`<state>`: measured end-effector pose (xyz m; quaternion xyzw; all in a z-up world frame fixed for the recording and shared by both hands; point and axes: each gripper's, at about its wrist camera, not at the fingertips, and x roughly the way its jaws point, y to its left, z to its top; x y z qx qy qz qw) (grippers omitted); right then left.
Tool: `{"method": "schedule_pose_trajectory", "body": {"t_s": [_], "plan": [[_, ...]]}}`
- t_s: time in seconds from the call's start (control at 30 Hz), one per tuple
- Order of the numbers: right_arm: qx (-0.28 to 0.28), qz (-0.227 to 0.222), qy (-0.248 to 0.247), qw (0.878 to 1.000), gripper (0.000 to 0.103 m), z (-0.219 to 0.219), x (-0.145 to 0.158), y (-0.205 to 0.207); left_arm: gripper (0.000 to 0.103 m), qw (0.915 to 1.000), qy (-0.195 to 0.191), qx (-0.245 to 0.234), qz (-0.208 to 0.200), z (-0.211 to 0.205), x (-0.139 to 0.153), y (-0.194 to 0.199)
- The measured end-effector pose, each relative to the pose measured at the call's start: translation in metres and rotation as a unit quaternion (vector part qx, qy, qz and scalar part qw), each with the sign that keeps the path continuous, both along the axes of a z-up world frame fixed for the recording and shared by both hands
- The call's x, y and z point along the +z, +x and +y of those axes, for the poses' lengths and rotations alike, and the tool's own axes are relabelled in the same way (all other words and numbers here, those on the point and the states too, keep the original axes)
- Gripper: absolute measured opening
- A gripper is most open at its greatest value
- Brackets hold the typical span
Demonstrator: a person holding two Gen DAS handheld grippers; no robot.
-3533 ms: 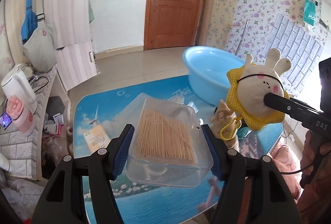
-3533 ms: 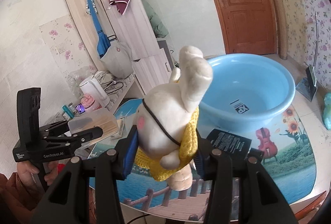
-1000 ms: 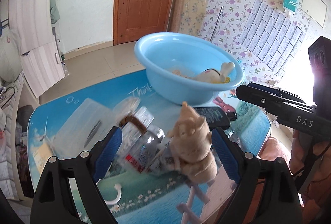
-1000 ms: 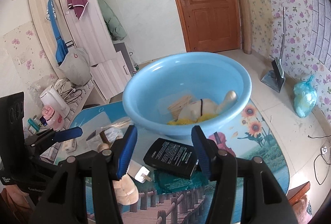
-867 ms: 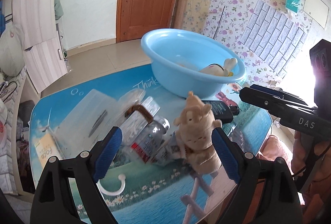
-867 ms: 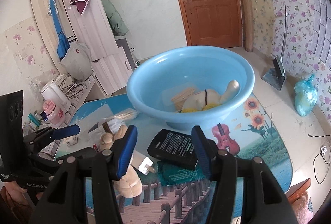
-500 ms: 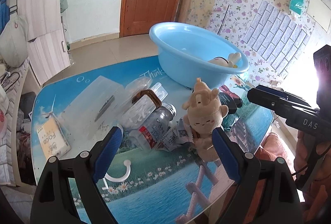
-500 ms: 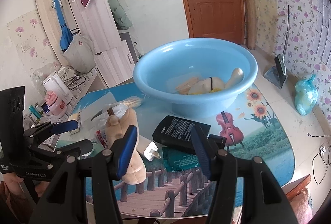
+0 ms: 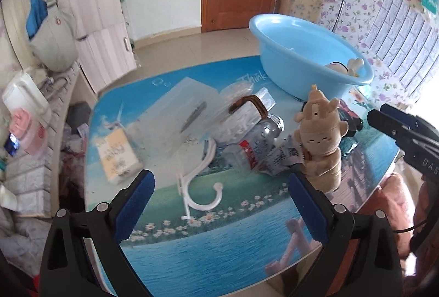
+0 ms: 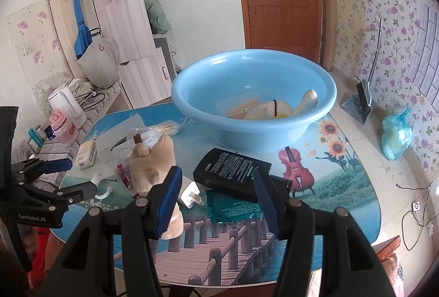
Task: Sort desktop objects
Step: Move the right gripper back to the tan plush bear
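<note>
While left hand-held gripper (image 9: 219,196) jaws are opening, empty, over white plastic hook (image 9: 201,181), right hand-held gripper (image 10: 216,194), half-open and empty, could topple beige plush toy (image 10: 153,159) beside it.

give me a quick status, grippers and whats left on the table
Left gripper empty, jaws opening above the white hook. Right gripper open, empty, over the black box. Bunny in the blue basin; tan plush upright between both grippers.

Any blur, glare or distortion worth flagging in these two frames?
Left wrist view: left edge smeared, window light blown out at the right behind the right gripper. Right wrist view: sharp, evenly lit, blue basin clear. Both: strong fisheye bending and dark corners.
</note>
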<state>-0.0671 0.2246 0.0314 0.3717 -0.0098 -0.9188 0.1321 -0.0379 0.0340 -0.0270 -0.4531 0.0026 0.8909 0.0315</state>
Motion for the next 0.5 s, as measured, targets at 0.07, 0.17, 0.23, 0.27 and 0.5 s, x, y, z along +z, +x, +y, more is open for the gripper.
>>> {"method": "schedule_pose_trajectory", "body": {"t_s": [0.07,0.17,0.23,0.27,0.5], "plan": [[0.000,0.002,0.007,1.000,0.055,-0.001,0.000,0.000,0.098,0.9996,-0.026,-0.003,0.008,0.002,0.002,0.003],[-0.003,0.004,0.011,1.000,0.056,-0.003,0.000,-0.001,0.098,0.9994,-0.030,-0.007,0.014,-0.001,0.003,0.004],[-0.006,0.012,0.032,0.999,0.057,-0.006,0.000,0.000,0.098,0.9987,-0.030,-0.014,0.039,-0.003,0.005,0.008],[-0.005,0.016,0.043,0.999,0.060,-0.008,0.000,0.001,0.098,0.9982,-0.032,-0.012,0.049,-0.004,0.006,0.009],[0.002,0.024,0.053,0.998,0.076,-0.015,-0.003,0.004,0.103,0.9989,-0.030,-0.012,0.035,-0.015,-0.004,0.007]]}}
